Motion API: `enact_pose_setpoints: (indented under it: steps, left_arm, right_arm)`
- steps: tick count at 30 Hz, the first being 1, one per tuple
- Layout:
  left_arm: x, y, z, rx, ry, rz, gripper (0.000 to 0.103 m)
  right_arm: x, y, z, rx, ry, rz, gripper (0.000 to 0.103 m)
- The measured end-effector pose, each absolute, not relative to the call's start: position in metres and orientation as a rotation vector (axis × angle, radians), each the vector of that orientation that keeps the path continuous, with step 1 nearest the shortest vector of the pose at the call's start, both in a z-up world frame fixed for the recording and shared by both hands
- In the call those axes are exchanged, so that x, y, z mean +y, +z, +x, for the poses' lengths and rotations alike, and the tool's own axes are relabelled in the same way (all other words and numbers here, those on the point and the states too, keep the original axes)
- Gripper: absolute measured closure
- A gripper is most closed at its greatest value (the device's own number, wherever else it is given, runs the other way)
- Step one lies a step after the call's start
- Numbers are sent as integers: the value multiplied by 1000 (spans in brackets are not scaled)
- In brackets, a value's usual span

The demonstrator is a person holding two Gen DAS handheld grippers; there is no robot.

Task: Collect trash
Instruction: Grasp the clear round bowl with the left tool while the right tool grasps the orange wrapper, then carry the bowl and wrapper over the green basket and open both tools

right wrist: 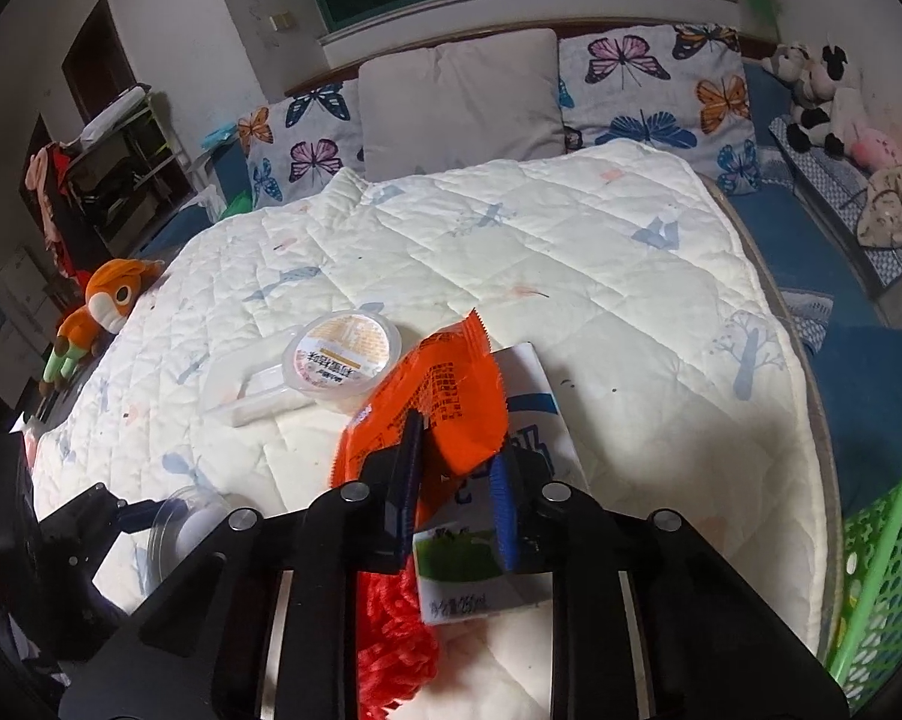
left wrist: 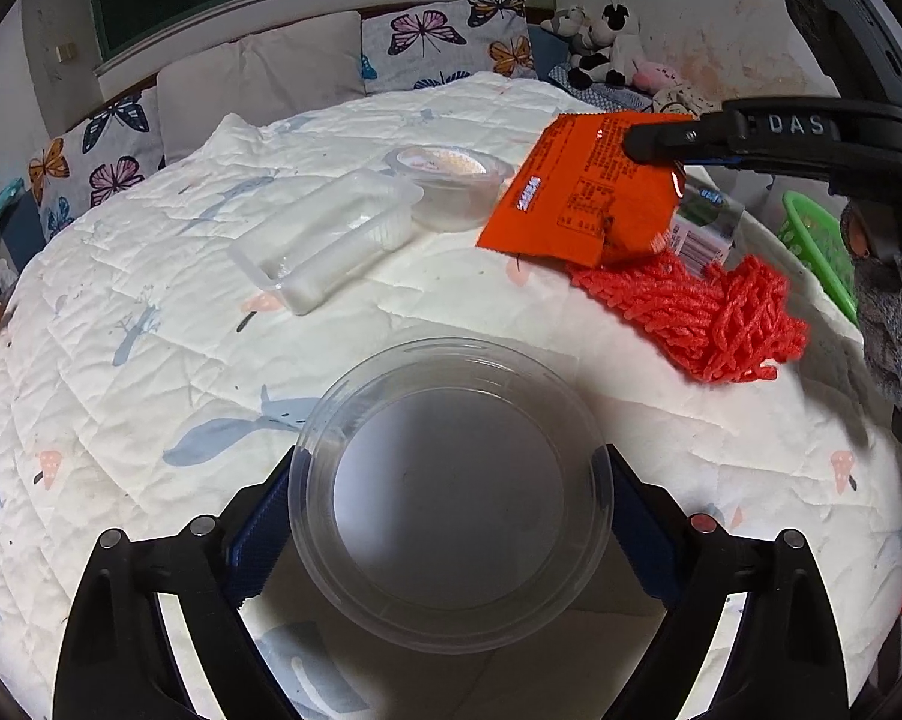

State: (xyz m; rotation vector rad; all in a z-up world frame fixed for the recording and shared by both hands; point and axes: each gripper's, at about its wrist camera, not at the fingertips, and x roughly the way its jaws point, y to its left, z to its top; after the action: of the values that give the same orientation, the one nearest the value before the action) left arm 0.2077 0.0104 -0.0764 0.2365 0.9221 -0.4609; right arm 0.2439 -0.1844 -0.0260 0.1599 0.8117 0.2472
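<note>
A: Start with the left gripper (left wrist: 451, 516). What sits between its fingers?

B: A clear round plastic container (left wrist: 451, 498), lying on the white quilt (left wrist: 150, 360). The fingers stand spread wide, one blue pad on each side of the rim. They look to be touching it, but whether they press on it I cannot tell.

A: And past those fingertips?

B: Ahead and to the left, a clear rectangular tray (left wrist: 324, 234), with a small round lidded cup (left wrist: 451, 180) just beyond it. Ahead and to the right lies a red net bag (left wrist: 709, 312).

A: The right gripper (right wrist: 457, 456)?

B: Its fingers have drawn close together and pinch the orange snack wrapper (right wrist: 438, 402), whose crimped end pokes out beyond the tips. No other thing is between them.

A: What lies under it?

B: A milk carton (right wrist: 481, 570) lies flat beneath the fingers, the red netting at its left. To the right, a green perforated basket (right wrist: 883, 570) stands off the quilt's edge. Farthest off, butterfly-print pillows (right wrist: 649, 84) line the back.
</note>
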Motion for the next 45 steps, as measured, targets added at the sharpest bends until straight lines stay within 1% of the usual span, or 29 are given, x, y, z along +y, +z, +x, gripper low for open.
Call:
enact_pose_setpoints:
  steps: [3,8,19,26,32,45]
  left_arm:
    - [12,-71,206,912,-459,224,13]
    - [13,-56,199,888,-468,212,13]
    - [-8,-22,178,834,-516,192,13]
    - [-46,-3,163,799,-583,211,13]
    - [-89,10,152,780,-656,225,13]
    - [-197,22,137,766,-807,278,13]
  right_arm:
    - [-185,-21,236,795,254,171,86]
    - [-189,-7,219,757,270,197,93]
    - [-220,28,169,659,257,241,94]
    - [-264,44,125,601,193,264,94]
    - [-311,44,88,581,84,259,94]
    - [-400,12,37,631,-123,276,93]
